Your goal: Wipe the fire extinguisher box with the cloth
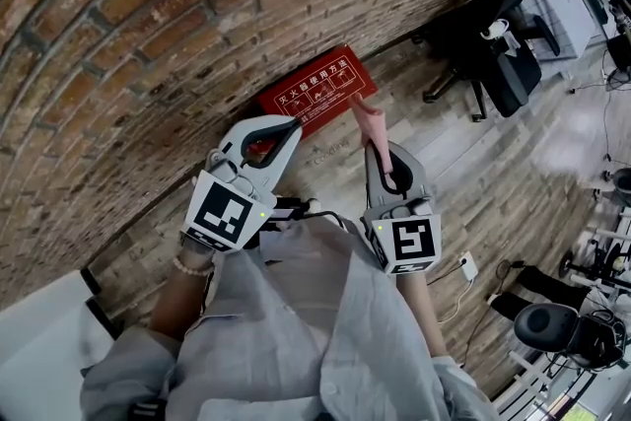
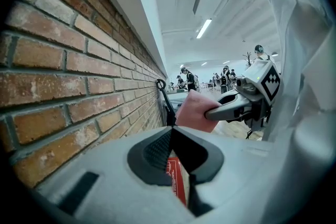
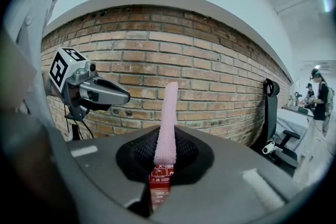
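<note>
While the red fire extinguisher box (image 1: pixel 311 90) sits at the foot of a brick wall (image 1: pixel 148 35), upper centre of the head view, a person in a grey shirt (image 1: pixel 296 330) holds two grippers above it. The right gripper (image 1: pixel 380 153), just right of centre, has its jaws clamped on a pink cloth (image 1: pixel 372 118), whose free end reaches the box's lower right corner in that view; whether it touches cannot be told. In the right gripper view the cloth (image 3: pixel 169 113) stands upright from the pinched jaws at centre frame, with the box (image 3: pixel 159 182) showing through the slot beneath. The left gripper (image 1: pixel 296 125), left of centre, has its jaws closed tip to tip on nothing, and the box (image 2: pixel 177 181) appears below them in its own view. An office chair (image 1: pixel 493 44) stands on the plank floor (image 1: pixel 473 163) at upper right.
</note>
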Demonstrator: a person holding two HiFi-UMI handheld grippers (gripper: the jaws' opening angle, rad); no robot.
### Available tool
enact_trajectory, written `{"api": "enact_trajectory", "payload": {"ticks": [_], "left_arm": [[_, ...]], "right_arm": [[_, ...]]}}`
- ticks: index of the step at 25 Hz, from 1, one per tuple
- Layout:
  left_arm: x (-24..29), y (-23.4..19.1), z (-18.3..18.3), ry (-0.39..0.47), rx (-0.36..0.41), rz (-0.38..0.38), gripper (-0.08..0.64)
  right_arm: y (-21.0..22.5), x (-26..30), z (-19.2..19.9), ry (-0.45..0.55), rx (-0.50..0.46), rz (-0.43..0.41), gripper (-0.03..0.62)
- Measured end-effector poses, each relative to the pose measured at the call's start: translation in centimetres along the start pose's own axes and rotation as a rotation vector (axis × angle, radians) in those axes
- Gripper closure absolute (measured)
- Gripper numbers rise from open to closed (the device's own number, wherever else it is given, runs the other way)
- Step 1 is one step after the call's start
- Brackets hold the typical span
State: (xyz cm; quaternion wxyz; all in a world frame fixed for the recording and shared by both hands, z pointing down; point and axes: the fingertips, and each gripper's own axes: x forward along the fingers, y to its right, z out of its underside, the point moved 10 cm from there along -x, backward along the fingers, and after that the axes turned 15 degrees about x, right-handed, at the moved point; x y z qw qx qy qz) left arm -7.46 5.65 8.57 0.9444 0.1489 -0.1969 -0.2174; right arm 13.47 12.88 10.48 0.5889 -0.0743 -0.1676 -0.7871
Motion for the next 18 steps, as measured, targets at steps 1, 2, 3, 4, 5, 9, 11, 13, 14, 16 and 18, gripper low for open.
{"api": "enact_trajectory", "payload": {"ticks": [1, 2, 3, 4, 5, 9, 11, 13, 14, 16, 18], "left_arm": [[-0.05, 0.06, 0.02, 0.004, -0.009, -0.002, 0.563], [-0.09, 0.12, 0.05, 0.009, -0.019, -0.005, 0.563], [-0.15, 0.15, 0.09, 0.009, -0.023, -0.007, 0.563], [-0.21, 0.14, 0.12, 0.006, -0.022, -0.007, 0.563], [-0.25, 0.12, 0.14, 0.002, -0.020, -0.007, 0.563], [-0.29, -0.02, 0.14, -0.001, -0.013, -0.010, 0.563], [-0.33, 0.04, 0.14, -0.002, -0.011, -0.011, 0.563], [-0.33, 0.11, 0.17, -0.002, -0.009, -0.009, 0.563], [-0.32, 0.11, 0.19, -0.002, -0.007, -0.007, 0.563], [-0.28, 0.04, 0.21, -0.002, -0.002, -0.006, 0.563], [-0.25, -0.06, 0.23, -0.002, 0.003, -0.005, 0.563]], "right_arm": [[-0.05, -0.02, 0.02, -0.001, 0.000, -0.001, 0.577], [-0.09, -0.04, 0.05, -0.002, 0.000, -0.002, 0.577], [-0.13, -0.05, 0.09, -0.002, 0.000, -0.002, 0.577], [-0.15, -0.05, 0.12, -0.003, 0.001, -0.003, 0.577], [-0.17, -0.04, 0.14, -0.004, 0.000, -0.003, 0.577], [-0.31, 0.07, 0.11, -0.008, -0.005, -0.006, 0.577], [-0.39, 0.04, 0.13, -0.011, -0.007, -0.007, 0.577], [-0.42, 0.04, 0.18, -0.013, -0.009, -0.006, 0.577], [-0.44, 0.08, 0.17, -0.013, -0.010, -0.006, 0.577], [-0.50, 0.19, 0.13, -0.013, -0.011, -0.008, 0.577], [-0.56, 0.32, 0.07, -0.011, -0.010, -0.009, 0.575]]}}
